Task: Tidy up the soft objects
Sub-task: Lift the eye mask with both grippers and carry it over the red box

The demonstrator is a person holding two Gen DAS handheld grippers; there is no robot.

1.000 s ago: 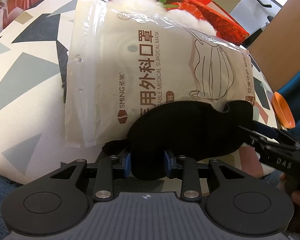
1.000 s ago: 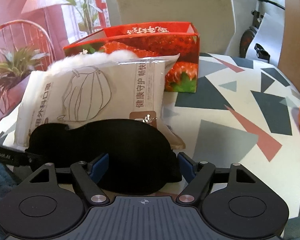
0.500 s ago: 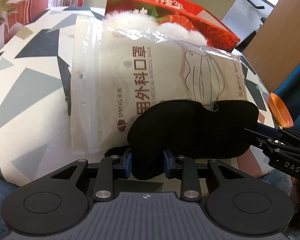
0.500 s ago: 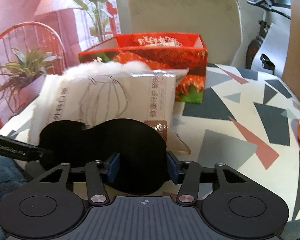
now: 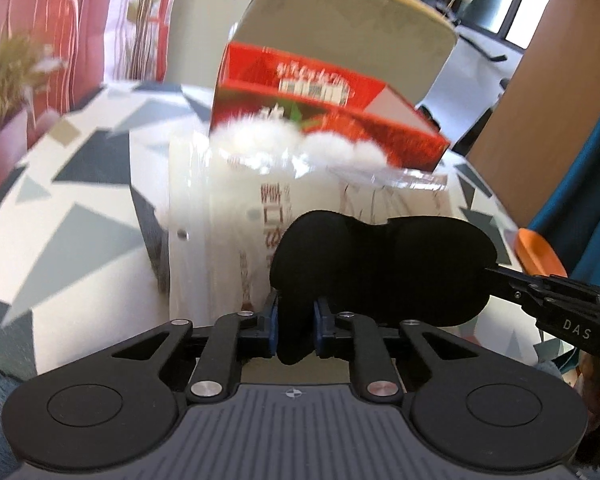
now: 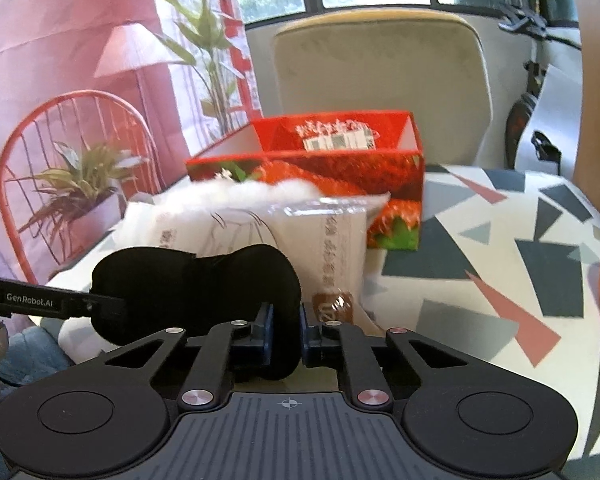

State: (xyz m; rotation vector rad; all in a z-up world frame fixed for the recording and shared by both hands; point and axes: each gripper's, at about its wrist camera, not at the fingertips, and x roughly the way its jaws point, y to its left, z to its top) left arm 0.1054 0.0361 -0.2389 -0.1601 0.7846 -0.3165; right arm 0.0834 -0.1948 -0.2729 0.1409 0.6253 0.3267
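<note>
Pinching opposite ends of the eye mask, the left gripper and right gripper are both closing, pads pressed into its black padding, so the 2 holds keep it spread flat (a limp thing sags from 1 grip). It hangs above the mask pack; beyond sits the open red box, probably its destination.
</note>
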